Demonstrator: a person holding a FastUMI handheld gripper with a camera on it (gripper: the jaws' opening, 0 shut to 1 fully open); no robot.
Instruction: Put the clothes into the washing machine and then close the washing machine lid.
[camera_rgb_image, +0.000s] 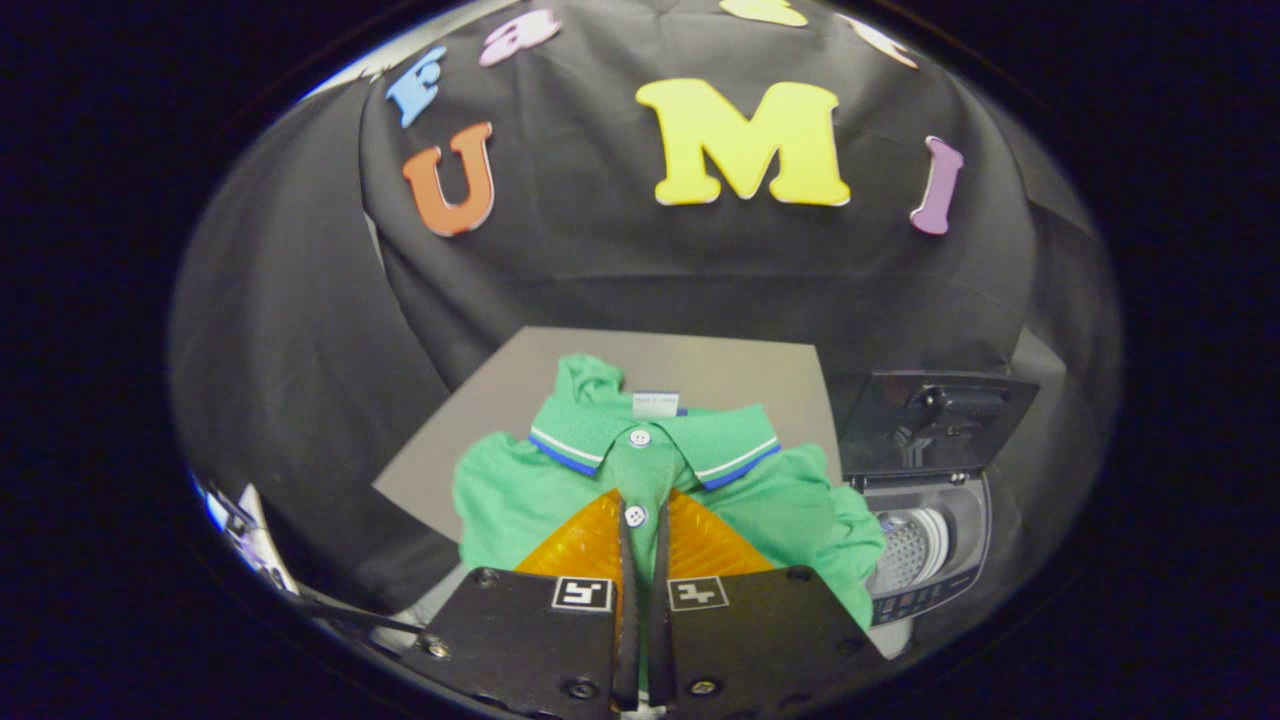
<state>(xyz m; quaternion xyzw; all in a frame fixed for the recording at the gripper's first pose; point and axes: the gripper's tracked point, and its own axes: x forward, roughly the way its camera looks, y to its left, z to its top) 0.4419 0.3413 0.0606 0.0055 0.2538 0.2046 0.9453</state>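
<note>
Between the gripper fingers, nearly closed on its button strip, lies the green shirt, washing machine open to the right.

Light is even and moderate, coming from above and in front: the green shirt and grey tabletop read clearly, without hard shadows. The black cloth wall swallows light toward the left and right. Fisheye bending curves the edges (strongest at lower left, where detail smears). The gripper, fingers nearly together, is slightly soft.
</note>
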